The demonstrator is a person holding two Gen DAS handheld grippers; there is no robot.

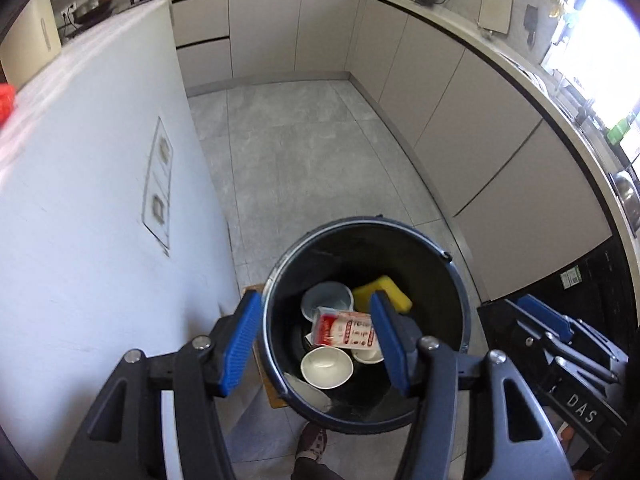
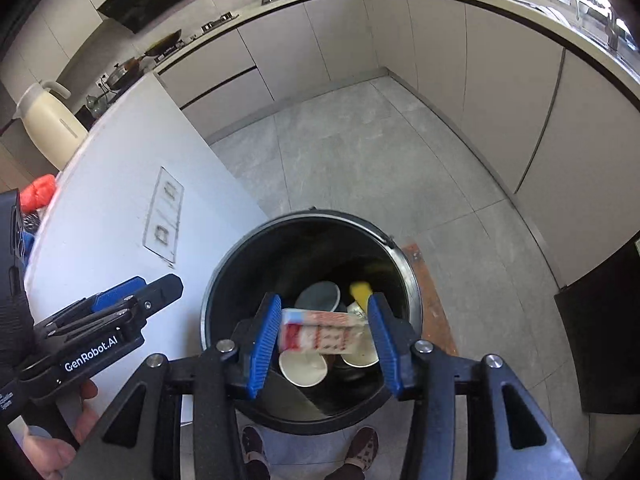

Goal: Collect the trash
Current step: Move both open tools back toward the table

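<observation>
A black round bin point(image 1: 440, 312) stands on the floor beside a white counter; it also shows in the right wrist view point(image 2: 236, 280). Inside lie paper cups point(image 1: 326, 366), a yellow sponge point(image 1: 384, 290) and a red-and-white packet point(image 1: 346, 330). My left gripper point(image 1: 316, 344) is open and empty above the bin's left rim. My right gripper point(image 2: 324, 340) is open over the bin. The red-and-white packet point(image 2: 320, 334) is blurred between its fingers, seemingly loose and dropping. The right gripper also shows in the left wrist view point(image 1: 548, 320).
The white counter point(image 1: 100, 200) rises at the left, with a red bag point(image 2: 38, 194) and a cream kettle point(image 2: 48, 124) on top. Grey cabinets point(image 1: 460, 120) line the back and right. A brown mat point(image 2: 434, 300) lies under the bin. The person's shoes point(image 2: 360, 448) are below it.
</observation>
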